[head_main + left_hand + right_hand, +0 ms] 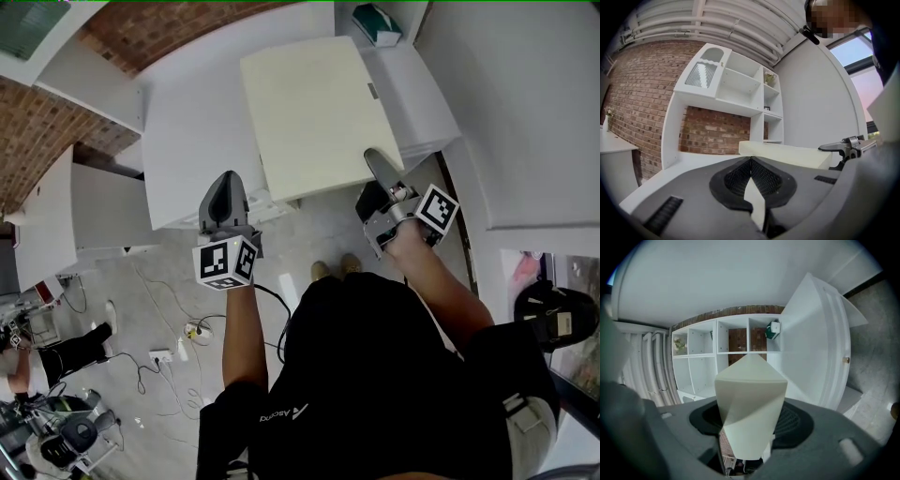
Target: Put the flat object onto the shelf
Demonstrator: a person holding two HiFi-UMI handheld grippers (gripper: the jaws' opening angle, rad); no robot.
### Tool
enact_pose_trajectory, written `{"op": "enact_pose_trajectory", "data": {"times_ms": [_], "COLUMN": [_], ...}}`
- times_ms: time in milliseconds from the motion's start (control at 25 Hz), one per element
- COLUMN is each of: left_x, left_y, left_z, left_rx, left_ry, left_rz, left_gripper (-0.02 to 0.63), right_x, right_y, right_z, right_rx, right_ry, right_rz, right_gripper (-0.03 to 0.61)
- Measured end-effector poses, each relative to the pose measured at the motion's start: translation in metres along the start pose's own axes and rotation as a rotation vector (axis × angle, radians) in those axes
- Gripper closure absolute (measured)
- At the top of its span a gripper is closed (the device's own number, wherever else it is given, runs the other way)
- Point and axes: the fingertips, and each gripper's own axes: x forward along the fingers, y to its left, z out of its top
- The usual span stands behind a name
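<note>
The cream board (314,112) is held flat and level in the air in front of the white shelf (736,84), touching none of its compartments. The right tongs (380,169) are clamped on the board's corner farthest from the shelf, on the person's right. The left tongs (225,187) are clenched with nothing gripped, just beside the board's other near corner. A green box (772,330) sits in an upper compartment of the shelf. A brick wall (651,93) stands behind the shelf.

Two grippers (225,180) (375,157), one cream board (309,103), one white shelf unit (757,126).
</note>
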Motion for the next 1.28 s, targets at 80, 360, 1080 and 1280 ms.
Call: {"op": "enact_pose_trajectory", "data": {"times_ms": [80,360,1080,1280], "left_x": [-0.001,-0.005,-0.008,-0.006], "left_y": [-0.002,-0.003,-0.004,-0.003], "left_z": [0.007,0.017,0.022,0.028], "left_rx": [0.002,0.0,-0.036,-0.03], "left_ry": [-0.012,-0.029,-0.041,-0.048], "left_rz": [-0.005,-0.013,-0.057,-0.074], "left_gripper": [0.615,0.615,0.615,0.615], "right_x": [0.001,0.01,0.079,0.103], "right_y": [0.023,0.101,0.255,0.275], "right_z": [-0.001,-0.009,-0.012,-0.011], "right_rx": [-0.007,-0.01,-0.086,-0.11], "right_ry": [0.004,0.007,-0.008,-0.022], "right_rz": [0.017,0.111,0.314,0.333], "right_gripper": [0.308,0.308,0.308,0.307]}}
